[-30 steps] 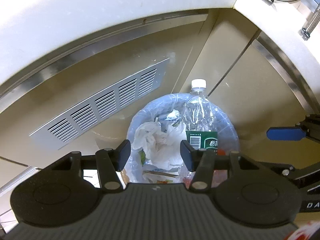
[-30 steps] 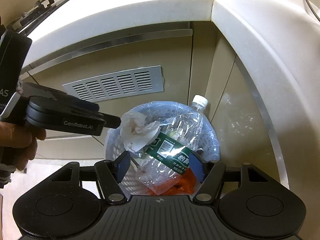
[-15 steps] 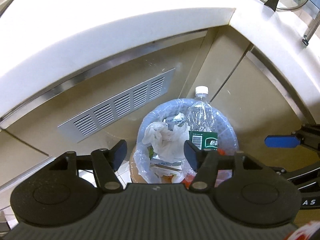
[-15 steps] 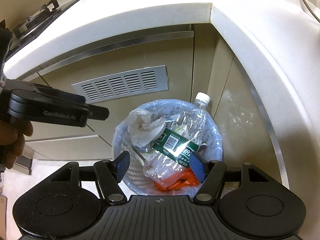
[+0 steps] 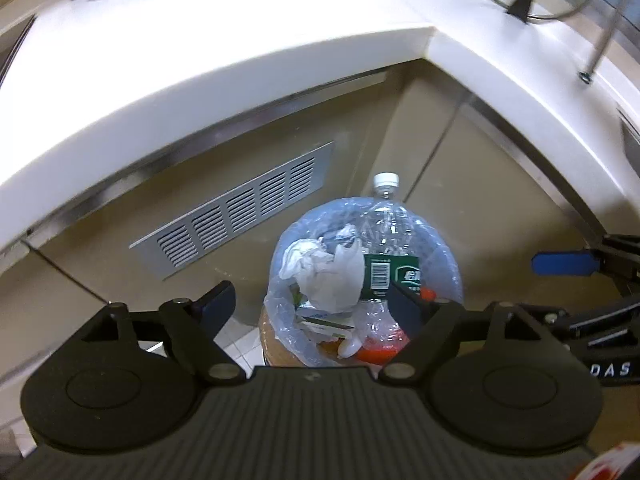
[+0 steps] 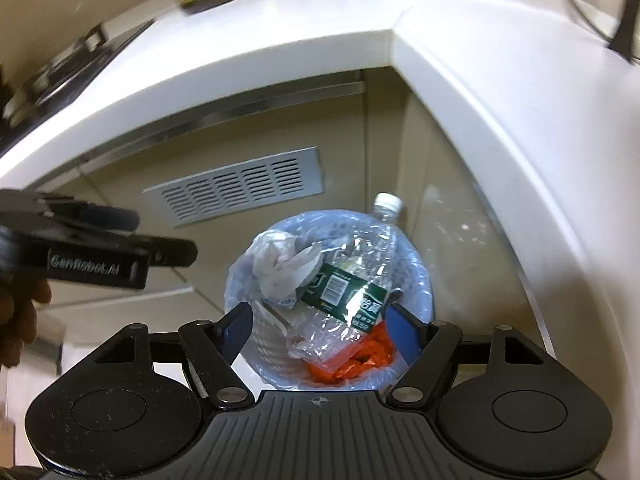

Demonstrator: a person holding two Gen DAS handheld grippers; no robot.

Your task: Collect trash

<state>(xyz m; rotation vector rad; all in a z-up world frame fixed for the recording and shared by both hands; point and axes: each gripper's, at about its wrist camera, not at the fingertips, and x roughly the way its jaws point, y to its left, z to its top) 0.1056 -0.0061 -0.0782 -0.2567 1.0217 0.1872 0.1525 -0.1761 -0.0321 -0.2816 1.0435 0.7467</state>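
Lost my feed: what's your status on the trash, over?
Left claw and right claw open, empty, just widened. Bottle, tissue in lined bin. Nothing in the way.

Green-labelled clear bottle [image 6: 352,280], white tissue [image 5: 324,276] (crumpled), orange wrapper [image 6: 356,360], white counter [image 5: 200,64]

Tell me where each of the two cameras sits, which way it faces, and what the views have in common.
Left wrist view: sits on the left gripper, facing steeply down at the lined trash bin below the white counter; its open fingers show, and the right gripper enters at right.
Right wrist view: sits on the right gripper, also facing down at the bin; its open fingers show, with the left gripper and a hand at left.
Shared: the plastic bottle, crumpled tissue, wall vent.
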